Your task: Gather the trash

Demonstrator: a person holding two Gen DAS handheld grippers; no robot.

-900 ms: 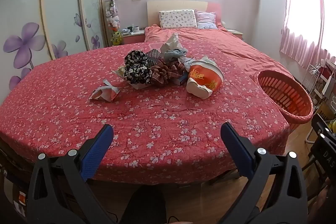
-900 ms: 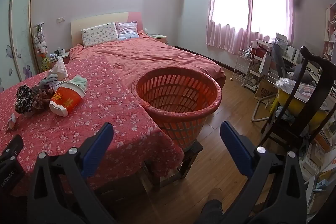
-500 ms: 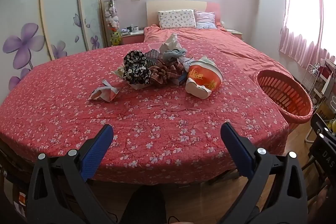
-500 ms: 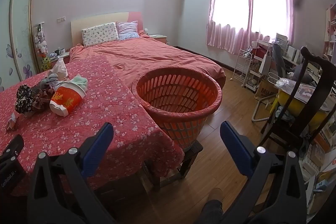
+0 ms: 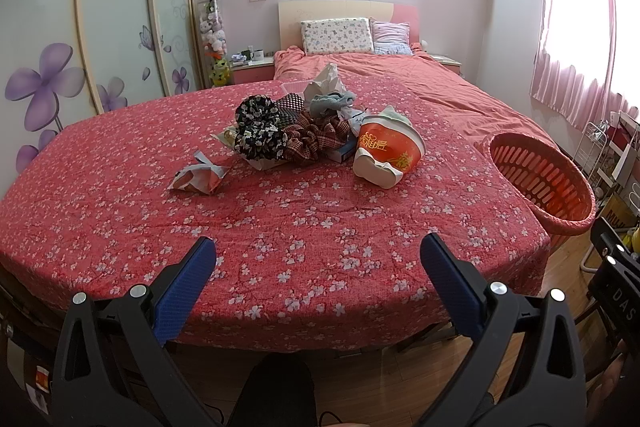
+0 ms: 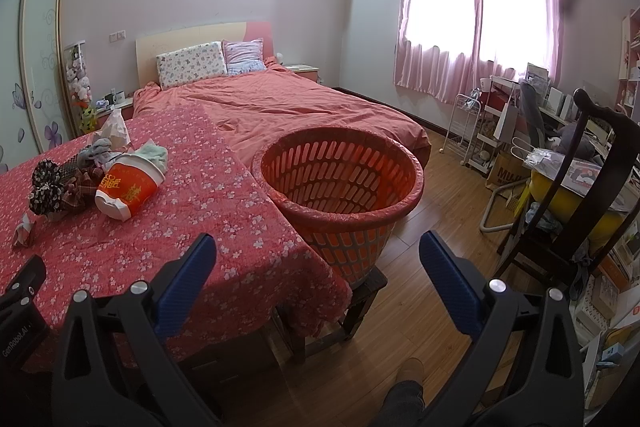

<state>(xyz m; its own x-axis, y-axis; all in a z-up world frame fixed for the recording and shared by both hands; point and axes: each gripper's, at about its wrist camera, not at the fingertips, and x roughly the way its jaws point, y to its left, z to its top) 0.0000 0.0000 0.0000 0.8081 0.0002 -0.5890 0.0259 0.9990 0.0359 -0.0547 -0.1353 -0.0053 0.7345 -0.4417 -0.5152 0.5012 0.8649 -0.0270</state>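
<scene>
A pile of trash and cloth scrunchies (image 5: 288, 131) lies on the red floral cover (image 5: 280, 227) of the bed. A red and white instant-noodle cup (image 5: 386, 155) lies on its side to the pile's right; it also shows in the right wrist view (image 6: 126, 189). A crumpled wrapper (image 5: 198, 179) lies to the pile's left. An orange slatted basket (image 6: 340, 187) stands at the bed's right corner; it also shows in the left wrist view (image 5: 540, 183). My left gripper (image 5: 318, 259) is open and empty near the bed's front edge. My right gripper (image 6: 318, 259) is open and empty in front of the basket.
Pillows (image 5: 336, 35) and a headboard are at the far end. A wardrobe (image 5: 100, 27) with purple flowers lines the left wall. A dark chair (image 6: 580, 195), a white rack (image 6: 468, 131) and a cluttered desk stand right of the wooden floor (image 6: 432, 227).
The left wrist view has shifted slightly; the pile sits a little higher in frame. The right gripper has barely moved. Both grippers stay open.
</scene>
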